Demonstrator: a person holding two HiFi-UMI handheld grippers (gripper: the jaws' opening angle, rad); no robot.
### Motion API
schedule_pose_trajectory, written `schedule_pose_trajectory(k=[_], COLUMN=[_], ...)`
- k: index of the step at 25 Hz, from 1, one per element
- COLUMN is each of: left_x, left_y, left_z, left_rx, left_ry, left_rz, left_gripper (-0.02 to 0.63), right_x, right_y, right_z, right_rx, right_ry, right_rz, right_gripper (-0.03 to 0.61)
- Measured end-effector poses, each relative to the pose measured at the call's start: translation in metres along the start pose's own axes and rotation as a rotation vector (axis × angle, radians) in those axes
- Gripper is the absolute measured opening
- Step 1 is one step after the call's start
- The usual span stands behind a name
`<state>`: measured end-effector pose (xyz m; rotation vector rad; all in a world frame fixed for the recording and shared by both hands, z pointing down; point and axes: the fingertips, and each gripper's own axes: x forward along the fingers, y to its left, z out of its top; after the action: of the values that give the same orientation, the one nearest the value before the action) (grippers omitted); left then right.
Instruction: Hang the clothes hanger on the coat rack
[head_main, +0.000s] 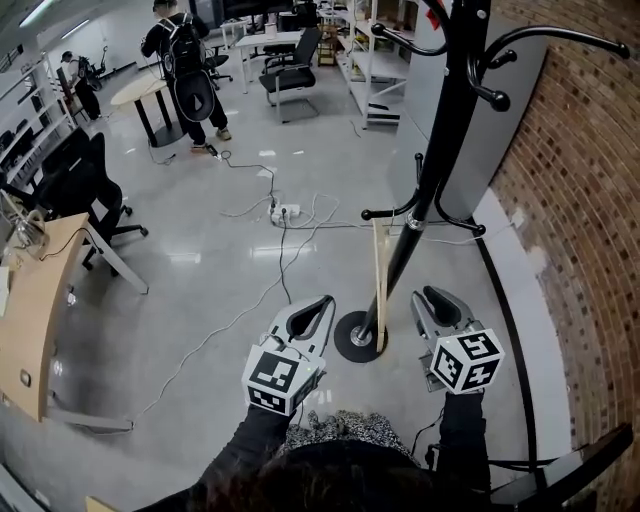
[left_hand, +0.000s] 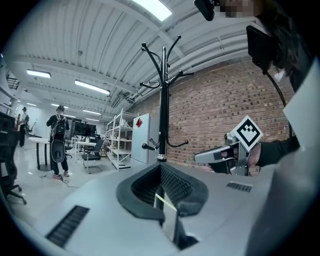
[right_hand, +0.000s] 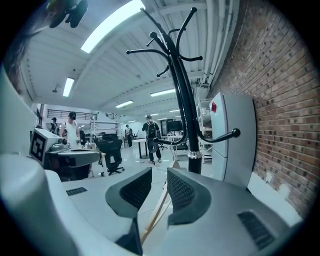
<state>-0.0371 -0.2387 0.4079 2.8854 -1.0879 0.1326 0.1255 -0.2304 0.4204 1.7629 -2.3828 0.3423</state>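
The black coat rack (head_main: 440, 150) stands before me, its round base (head_main: 350, 340) between my grippers. A pale wooden hanger (head_main: 380, 285) hangs edge-on from a low hook beside the pole. My left gripper (head_main: 326, 300) hovers left of the base with its fingertips together and nothing in them. In the left gripper view (left_hand: 161, 167) the pole (left_hand: 162, 100) rises straight ahead. My right gripper (head_main: 432, 295) is right of the pole and open. The right gripper view (right_hand: 159, 175) shows the hanger (right_hand: 157, 210) below the gap, untouched, and the rack (right_hand: 182, 90) close ahead.
A brick wall (head_main: 580, 200) runs along the right. A white panel (right_hand: 235, 135) leans behind the rack. Cables and a power strip (head_main: 285, 210) lie on the glossy floor. A wooden desk (head_main: 30, 320) and an office chair (head_main: 80, 190) are at left. A person (head_main: 185, 60) stands far back.
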Motion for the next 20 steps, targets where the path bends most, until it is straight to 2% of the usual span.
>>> schedule_pose_trajectory(k=[4, 7, 15, 20], left_x=[-0.005, -0.012, -0.027, -0.040], left_y=[-0.014, -0.023, -0.072, -0.118], left_z=[0.007, 0.010, 0.017, 0.017], left_rx=[0.013, 0.016, 0.020, 0.026], left_ry=[-0.014, -0.021, -0.042, -0.050], left_rz=[-0.018, -0.009, 0.004, -0.010], left_gripper=[0.006, 0.006, 0.006, 0.006], right_x=[-0.023, -0.040, -0.093, -0.133], right_y=[0.000, 0.003, 0.014, 0.016], right_z=[0.003, 0.006, -0.005, -0.016], right_rx=[0.017, 0.009, 0.017, 0.029], right_ry=[-0.029, -0.055, -0.062, -0.074], right_rz=[-0.020, -0.025, 0.032, 0.049], right_gripper=[0.038, 0.017, 0.011, 0.011])
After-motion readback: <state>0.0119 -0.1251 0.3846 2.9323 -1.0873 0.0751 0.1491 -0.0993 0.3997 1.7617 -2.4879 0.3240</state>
